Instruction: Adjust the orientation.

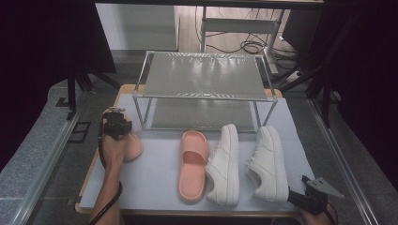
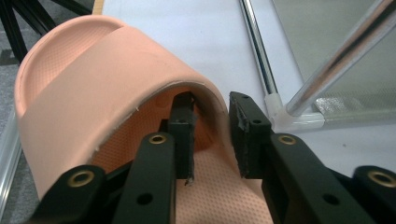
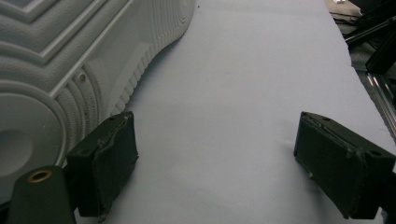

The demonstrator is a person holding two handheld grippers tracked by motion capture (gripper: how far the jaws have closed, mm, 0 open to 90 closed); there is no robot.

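We had the pink foam slide sandal [image 2: 107, 88] near the worktop's [image 1: 155, 180] left edge, our left gripper [image 2: 211, 135] straddling its strap wall, one jaw inside, not yet clamped. We judged this the grasping step; next, squeeze, then lift toward the metal two-tier rack [image 1: 202, 75]. Our right gripper [image 3: 212, 163] sat spread wide, empty, beside the white leather sneaker [image 3: 70, 65] at the front right corner.

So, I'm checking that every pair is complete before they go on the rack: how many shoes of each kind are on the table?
Pink slides: 2, one by the left tool and one in the middle
White sneakers: 2, one beside the middle slide and one farther right
Total: 4
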